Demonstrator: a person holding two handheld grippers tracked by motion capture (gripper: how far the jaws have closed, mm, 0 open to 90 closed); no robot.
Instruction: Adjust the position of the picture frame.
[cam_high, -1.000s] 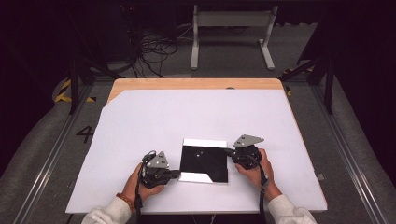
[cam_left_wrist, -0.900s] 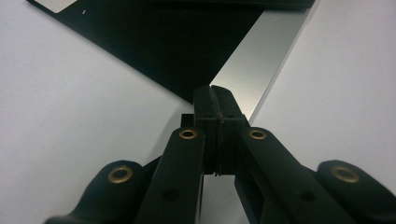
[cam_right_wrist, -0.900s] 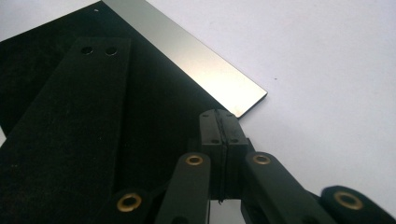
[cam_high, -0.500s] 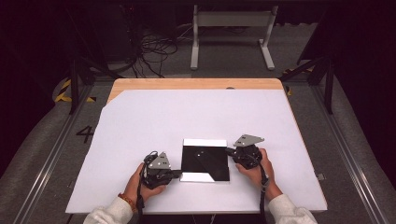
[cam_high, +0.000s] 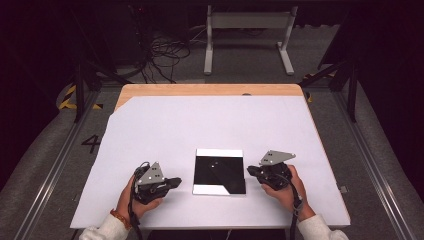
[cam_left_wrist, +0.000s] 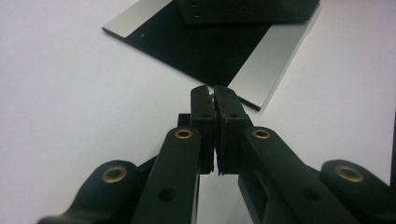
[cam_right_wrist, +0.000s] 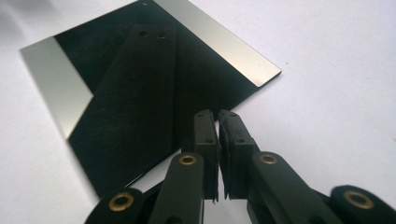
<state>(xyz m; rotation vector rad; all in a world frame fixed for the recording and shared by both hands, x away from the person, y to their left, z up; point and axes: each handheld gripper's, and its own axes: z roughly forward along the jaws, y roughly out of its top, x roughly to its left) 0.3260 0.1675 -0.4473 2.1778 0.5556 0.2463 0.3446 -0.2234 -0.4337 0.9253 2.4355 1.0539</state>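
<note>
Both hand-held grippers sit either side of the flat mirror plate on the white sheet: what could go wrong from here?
The mirror plate lies flush on the white sheet, so shut jaws may slide over its edge rather than get under it. The left hand-held gripper and right hand-held gripper point at opposite edges; uneven pushes could skew or scratch the glossy face.

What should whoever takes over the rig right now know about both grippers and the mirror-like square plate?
Left gripper: jaws together, nothing between them, off the plate's left edge, not touching it.
Right gripper: jaws together, empty, at the plate's right edge; contact cannot be told.
Flat, square, mirror-like plate: lies flat on the white table sheet, near the person's side, between the two grippers.
Done: the plate rests on the sheet, neither gripper holding it.
Left: probably open a gripper to take the plate again; where it should go next cannot be told.
</note>
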